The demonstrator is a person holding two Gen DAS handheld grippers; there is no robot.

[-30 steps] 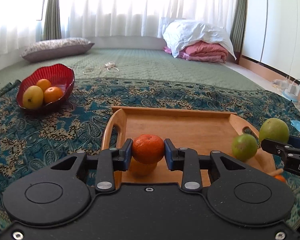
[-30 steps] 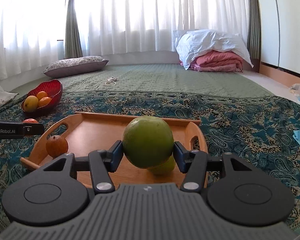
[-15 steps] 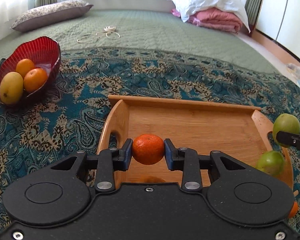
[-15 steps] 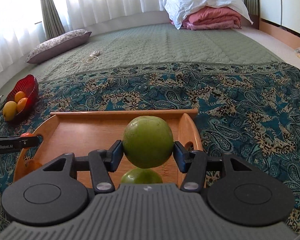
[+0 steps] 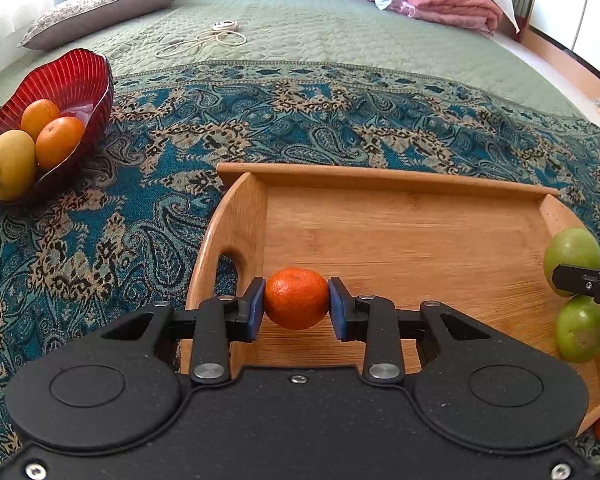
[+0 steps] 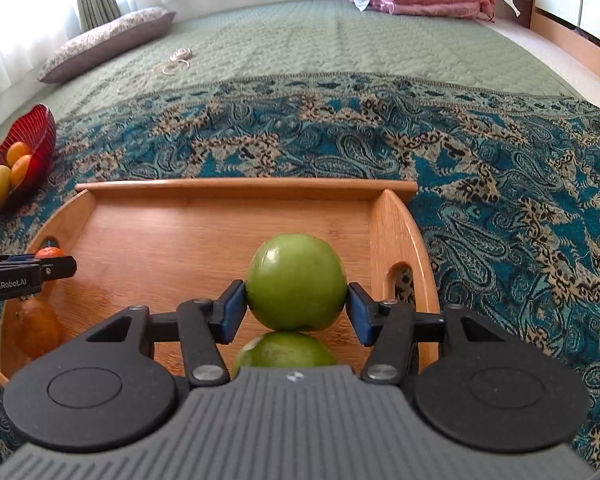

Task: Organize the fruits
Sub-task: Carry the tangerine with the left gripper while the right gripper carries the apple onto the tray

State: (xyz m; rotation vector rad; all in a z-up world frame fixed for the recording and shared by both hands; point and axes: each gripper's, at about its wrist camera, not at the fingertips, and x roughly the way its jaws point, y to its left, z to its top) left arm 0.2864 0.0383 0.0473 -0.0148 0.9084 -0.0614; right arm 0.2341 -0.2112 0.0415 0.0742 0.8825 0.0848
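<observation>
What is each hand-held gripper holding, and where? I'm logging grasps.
Left hand-held gripper: orange mandarin, pinched at its sides. Right hand-held gripper: green fruit, likewise.

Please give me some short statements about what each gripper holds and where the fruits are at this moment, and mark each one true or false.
1. The left gripper is shut on an orange. True.
2. The right gripper holds a yellow fruit. False: it is shut on a green fruit.
3. The red bowl holds three fruits. True: two orange ones and a yellow one.
4. The wooden tray stands on a bare wooden floor. False: it rests on a blue patterned cloth.
5. A second green fruit lies in the tray below the held one. True.
6. The red bowl stands inside the tray. False: it stands on the cloth, apart from the tray.
</observation>
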